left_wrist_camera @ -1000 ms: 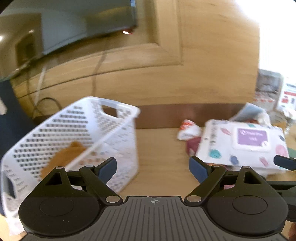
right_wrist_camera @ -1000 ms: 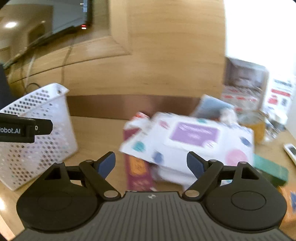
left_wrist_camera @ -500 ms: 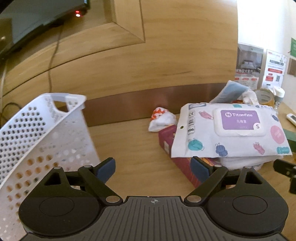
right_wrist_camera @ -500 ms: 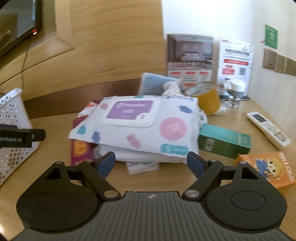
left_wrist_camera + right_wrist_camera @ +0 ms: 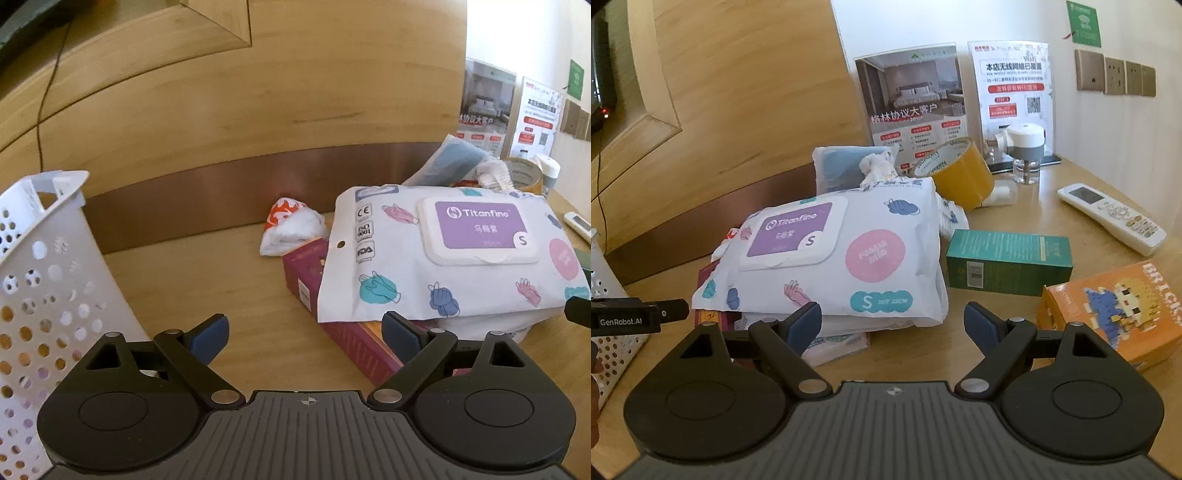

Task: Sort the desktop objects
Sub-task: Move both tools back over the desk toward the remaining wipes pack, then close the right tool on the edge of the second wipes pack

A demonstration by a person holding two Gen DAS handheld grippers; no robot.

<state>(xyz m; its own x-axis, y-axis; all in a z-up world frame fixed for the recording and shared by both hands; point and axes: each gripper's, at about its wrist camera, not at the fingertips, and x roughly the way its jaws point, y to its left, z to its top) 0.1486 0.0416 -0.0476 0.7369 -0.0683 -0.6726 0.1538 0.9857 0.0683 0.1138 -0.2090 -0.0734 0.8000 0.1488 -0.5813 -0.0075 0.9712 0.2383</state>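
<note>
Two grippers, left gripper and right gripper, both gape wide, holding nothing. One wipes pack at eleven o'clock, one basket at nine, three boxes.

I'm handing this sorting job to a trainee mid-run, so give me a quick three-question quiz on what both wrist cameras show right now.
1. True or false: the white glove pack with the purple Titanfine label lies flat on bare desk, nothing beneath it.
2. Which lies nearest the white remote control?
A. white perforated plastic basket
B. dark green rectangular carton
C. crumpled white and orange wrapper
3. Fill in: the left gripper and right gripper are both ____ and hold nothing.

Key:
1. False; it rests on a maroon box and other packets.
2. B
3. open
</note>
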